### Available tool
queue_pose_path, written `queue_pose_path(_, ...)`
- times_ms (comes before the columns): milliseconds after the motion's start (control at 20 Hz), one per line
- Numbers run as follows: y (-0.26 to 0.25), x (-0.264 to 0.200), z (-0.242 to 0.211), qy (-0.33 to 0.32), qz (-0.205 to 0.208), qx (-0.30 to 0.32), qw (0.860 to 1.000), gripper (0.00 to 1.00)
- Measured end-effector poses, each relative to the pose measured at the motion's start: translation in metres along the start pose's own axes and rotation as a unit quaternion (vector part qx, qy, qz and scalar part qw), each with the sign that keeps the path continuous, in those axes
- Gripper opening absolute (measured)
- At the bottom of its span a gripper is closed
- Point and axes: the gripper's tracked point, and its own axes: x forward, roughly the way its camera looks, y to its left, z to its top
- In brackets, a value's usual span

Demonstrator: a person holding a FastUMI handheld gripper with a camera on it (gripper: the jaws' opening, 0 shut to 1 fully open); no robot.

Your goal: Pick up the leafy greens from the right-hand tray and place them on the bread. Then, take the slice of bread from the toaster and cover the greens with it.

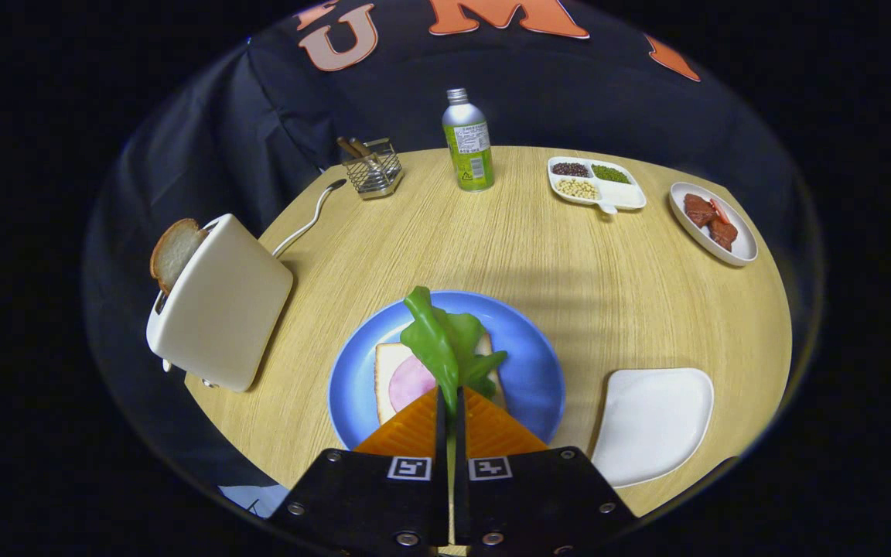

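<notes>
The gripper [450,402] has its fingers pressed nearly together, pinching the greens [444,346] by their stem end. The leaves stick out just ahead of the tips, over the bread [393,373] with a pink slice on the blue plate [527,363]. The second slice [174,251] stands in the toaster [221,302]; the white tray [653,422] sits just beside the plate.

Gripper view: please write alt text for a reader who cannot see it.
The gripper, fingers shut on leafy greens, holds them over the bread on a blue plate. A toaster holding a bread slice stands nearby.
</notes>
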Motion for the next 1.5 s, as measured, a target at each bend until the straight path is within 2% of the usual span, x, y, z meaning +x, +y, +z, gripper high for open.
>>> queue_pose_path(400, 0.018, 0.024, -0.001, 0.002, -0.009, -0.03, 1.0, 0.12)
queue_pose_path(600, 0.015, 0.023, 0.004, -0.004, -0.03, -0.043, 0.999, 0.27)
queue_pose_path(950, 0.014, 0.004, 0.024, -0.029, -0.053, -0.061, 0.996, 0.67)
queue_pose_path(1100, 0.019, -0.006, 0.038, -0.038, -0.055, -0.063, 0.996, 0.73)
queue_pose_path(1300, 0.048, -0.034, 0.055, -0.054, -0.035, -0.075, 0.995, 0.77)
queue_pose_path(1500, 0.087, -0.057, 0.067, -0.055, -0.01, -0.089, 0.995, 0.86)
